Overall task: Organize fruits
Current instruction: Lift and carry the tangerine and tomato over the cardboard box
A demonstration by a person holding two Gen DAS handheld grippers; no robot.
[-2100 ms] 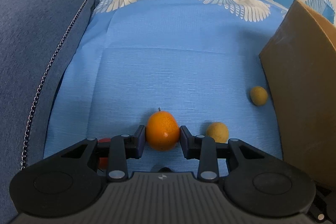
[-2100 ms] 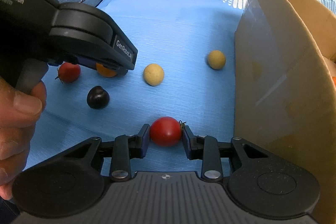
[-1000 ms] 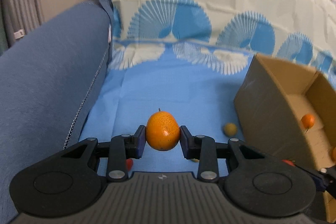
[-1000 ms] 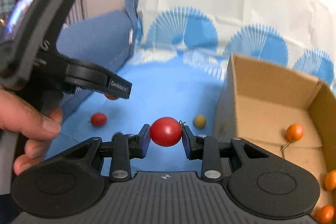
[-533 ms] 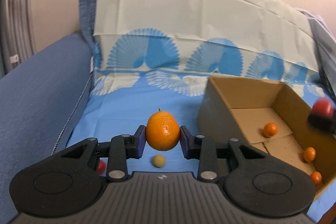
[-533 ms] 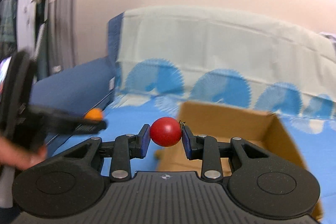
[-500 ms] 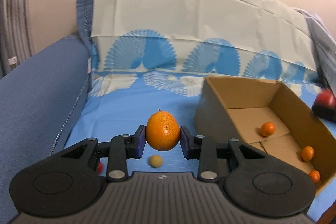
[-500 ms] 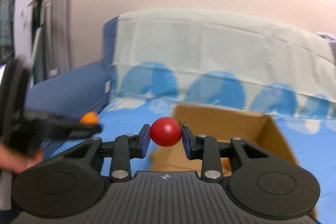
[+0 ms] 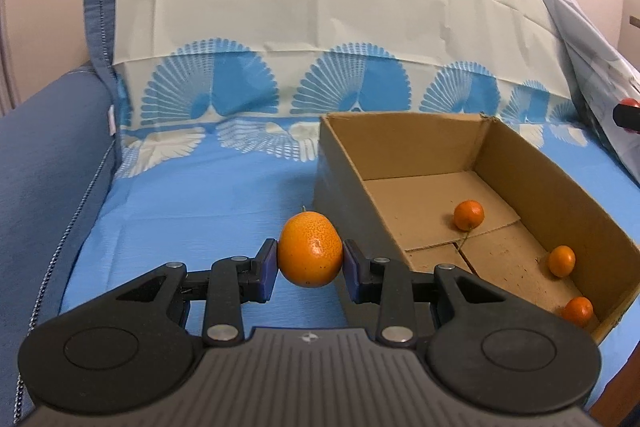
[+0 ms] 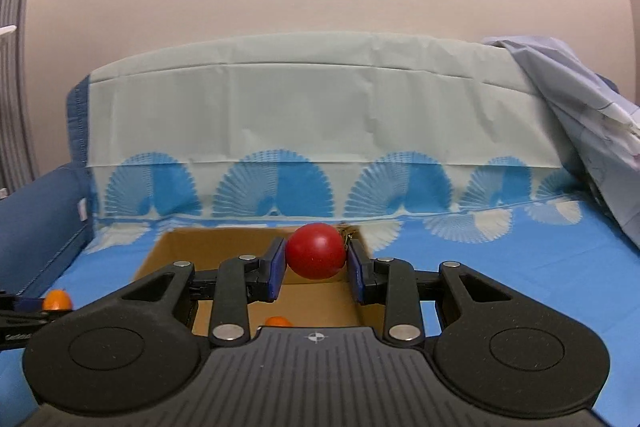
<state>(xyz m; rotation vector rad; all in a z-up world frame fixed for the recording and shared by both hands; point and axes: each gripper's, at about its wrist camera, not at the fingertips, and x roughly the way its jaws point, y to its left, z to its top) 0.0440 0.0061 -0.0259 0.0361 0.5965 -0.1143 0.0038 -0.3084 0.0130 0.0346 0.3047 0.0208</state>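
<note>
My left gripper is shut on an orange and holds it in the air, left of the open cardboard box. Three small oranges lie on the box floor. My right gripper is shut on a red tomato and holds it above the box, where one small orange shows. The left gripper with its orange shows at the right wrist view's left edge. The right gripper's tip shows at the left wrist view's right edge.
The box stands on a blue patterned cloth that covers a sofa seat and backrest. A blue sofa armrest is on the left. A grey sheet hangs at the right. A plain wall is behind.
Both grippers have risen and moved right toward the box with their fruit. The loose fruits on the cloth have dropped out of view. The right gripper now looks over the box.
</note>
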